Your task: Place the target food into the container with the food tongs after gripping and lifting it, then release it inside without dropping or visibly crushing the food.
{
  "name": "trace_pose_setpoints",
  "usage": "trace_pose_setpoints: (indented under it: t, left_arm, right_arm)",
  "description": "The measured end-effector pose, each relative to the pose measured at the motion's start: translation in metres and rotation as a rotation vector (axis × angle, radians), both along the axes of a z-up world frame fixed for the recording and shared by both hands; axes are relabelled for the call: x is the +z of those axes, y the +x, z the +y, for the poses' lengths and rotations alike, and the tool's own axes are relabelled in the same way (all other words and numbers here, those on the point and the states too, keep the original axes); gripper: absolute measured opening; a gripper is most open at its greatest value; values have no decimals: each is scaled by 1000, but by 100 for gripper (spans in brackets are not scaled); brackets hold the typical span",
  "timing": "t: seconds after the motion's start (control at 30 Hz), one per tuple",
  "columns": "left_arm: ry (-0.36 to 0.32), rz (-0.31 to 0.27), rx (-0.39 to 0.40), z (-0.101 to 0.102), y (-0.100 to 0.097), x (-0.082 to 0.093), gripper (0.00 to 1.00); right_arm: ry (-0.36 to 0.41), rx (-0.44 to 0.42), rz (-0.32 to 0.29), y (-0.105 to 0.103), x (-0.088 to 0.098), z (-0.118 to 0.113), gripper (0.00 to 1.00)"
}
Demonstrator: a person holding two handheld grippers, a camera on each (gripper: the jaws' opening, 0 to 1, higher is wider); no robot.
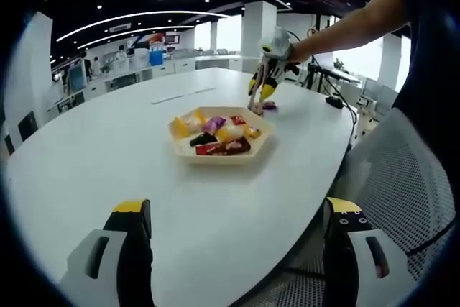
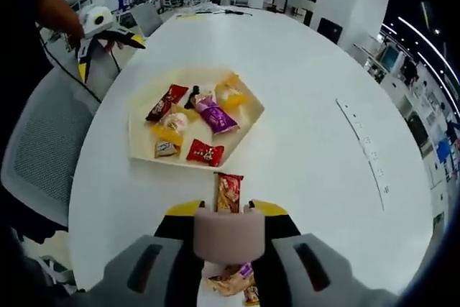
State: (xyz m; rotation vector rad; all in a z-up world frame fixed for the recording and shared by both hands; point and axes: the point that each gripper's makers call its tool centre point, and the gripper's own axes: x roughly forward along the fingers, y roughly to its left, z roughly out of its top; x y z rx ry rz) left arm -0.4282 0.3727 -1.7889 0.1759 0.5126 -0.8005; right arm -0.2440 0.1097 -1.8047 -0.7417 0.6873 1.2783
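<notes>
Surroundings: a white oval table [image 1: 108, 156] carries a beige six-sided tray [image 1: 188, 153] of wrapped sweets; a grey mesh chair [image 2: 43, 149] stands at the table edge beside my left fingers.
Obstructions: bare tabletop lies between my left gripper [image 1: 237, 224] and the tray.
Left gripper view: my right gripper [image 1: 260, 95] sits beyond the far side of the tray, tips down on the table, touching a small purple wrapper [image 1: 270, 106].
Right gripper view: an orange-red wrapped snack bar [image 2: 229, 190] and, far across the tray, my left gripper [image 2: 100, 26].
Left fingers: spread wide, holding nothing, well short of the tray.
Right fingers: my right gripper [image 2: 227, 213] is clamped on a pale pink rounded block [image 2: 228, 239]; I cannot tell what the block is.
Task's thing: the snack bar lies on the table just ahead of my right fingers, between them and the tray, outside it; whether the block touches it I cannot tell.
</notes>
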Motion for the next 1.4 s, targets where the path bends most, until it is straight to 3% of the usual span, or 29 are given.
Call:
trace_pose_setpoints:
  t: [0.07,0.1,0.27,0.4,0.47,0.6,1.1,1.4]
  left_arm:
    - [1,0,0,0,0,0,97]
    - [2,1,1,0,0,0,97]
    - [1,-2,5,1,1,0,97]
    - [4,-2,5,1,1,0,97]
    - [4,-4,5,0,1,1,96]
    - [4,-7,6,0,1,1,96]
    - [0,9,5,0,0,0,96]
    - [-13,-14,8,0,2,4,98]
  right_arm:
    - [-52,-6,32,-3,-11,-7,21]
    - [2,-2,47,-3,-6,0,21]
    - [-76,-71,61,-3,-9,-1,17]
    - [-65,-125,58,1,-6,-1,17]
    - [-53,-185,87,2,-4,-3,17]
    - [-23,-225,113,5,4,-7,17]
    - [-6,-280,97,11,38,-14,18]
    - [35,-336,95,21,64,-13,18]
